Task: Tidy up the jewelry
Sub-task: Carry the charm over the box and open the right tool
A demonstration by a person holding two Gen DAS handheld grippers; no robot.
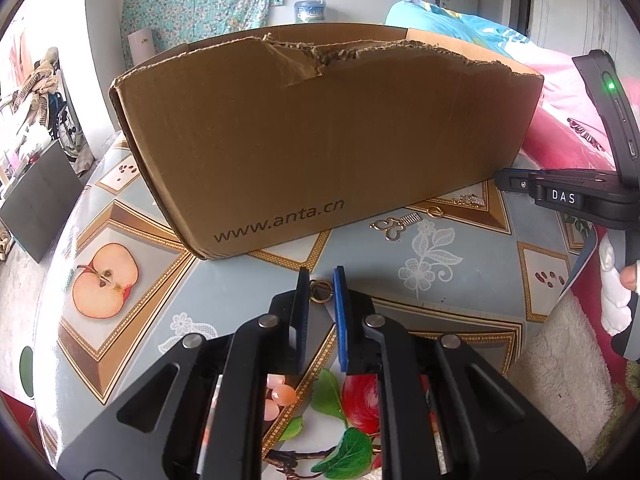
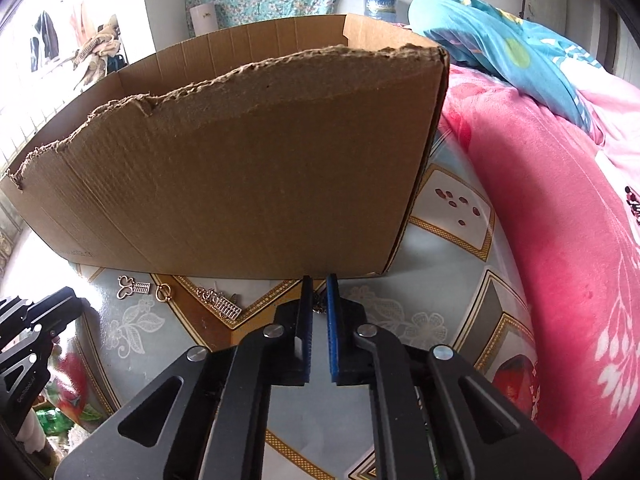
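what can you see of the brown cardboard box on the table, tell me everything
The brown corrugated cardboard box is an open-topped carton with no lid flaps. Its near wall has a ragged, torn upper edge with a peeled patch of liner. Dark lettering near the lower left corner reads www.anta.cn. It sits upright and flat on the fruit-patterned tablecloth, with a pink blanket close beside its right end. Small gold-coloured jewelry pieces lie on the cloth just in front of it. Neither gripper touches it; its inside is hidden.
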